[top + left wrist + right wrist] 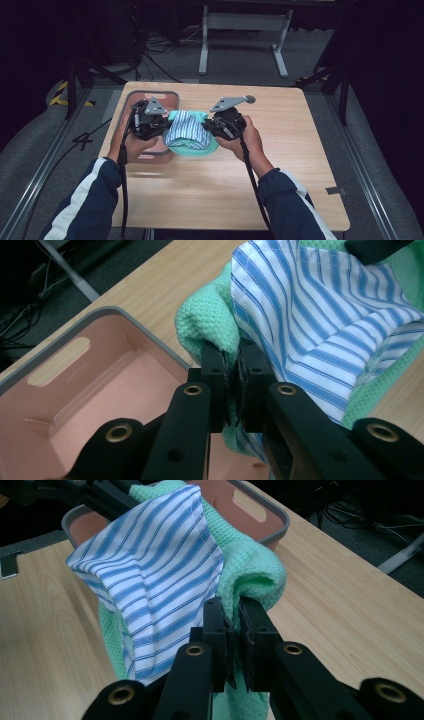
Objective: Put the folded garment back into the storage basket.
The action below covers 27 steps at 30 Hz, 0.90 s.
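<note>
Each gripper, left [232, 371] and right [235, 630], has its jaws clamped on an edge of the green waffle-knit cloth [192, 148], lifting it and the blue-striped white fabric [186, 131] together beside the pink plastic bin [163, 100].

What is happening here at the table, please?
A person holds a claw in each hand. The left claw and the right claw are each shut on an edge of a green cloth, with a blue-striped cloth bunched in it. They hold it between them, beside a pink tray.
</note>
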Motion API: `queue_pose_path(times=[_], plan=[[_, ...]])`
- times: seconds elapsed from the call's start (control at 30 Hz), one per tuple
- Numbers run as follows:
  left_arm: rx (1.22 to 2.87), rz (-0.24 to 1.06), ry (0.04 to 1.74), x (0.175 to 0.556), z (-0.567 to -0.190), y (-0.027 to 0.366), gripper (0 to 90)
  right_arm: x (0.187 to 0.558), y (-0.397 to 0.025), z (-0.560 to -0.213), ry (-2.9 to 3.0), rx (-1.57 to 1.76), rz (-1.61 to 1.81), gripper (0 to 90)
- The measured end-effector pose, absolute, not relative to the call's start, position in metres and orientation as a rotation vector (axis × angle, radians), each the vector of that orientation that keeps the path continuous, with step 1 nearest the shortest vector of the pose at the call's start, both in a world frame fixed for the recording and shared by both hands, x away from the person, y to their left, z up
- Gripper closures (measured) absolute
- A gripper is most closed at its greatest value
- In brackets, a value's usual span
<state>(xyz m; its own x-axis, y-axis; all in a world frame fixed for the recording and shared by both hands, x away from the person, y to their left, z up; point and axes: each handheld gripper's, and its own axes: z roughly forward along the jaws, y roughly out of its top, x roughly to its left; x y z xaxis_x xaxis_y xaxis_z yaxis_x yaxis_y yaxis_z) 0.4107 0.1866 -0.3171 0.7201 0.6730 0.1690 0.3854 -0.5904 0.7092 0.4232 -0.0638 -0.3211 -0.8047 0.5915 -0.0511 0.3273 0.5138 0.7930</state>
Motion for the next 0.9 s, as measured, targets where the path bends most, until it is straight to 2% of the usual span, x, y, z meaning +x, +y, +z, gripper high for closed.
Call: queue_pose_path(times=[0.9], plan=[[2.226, 0.645, 0.93, 0.412, -0.304, 0.248, 84.3, 0.442, 0.004, -0.316, 2.484, 0.692, 1.207, 83.0]])
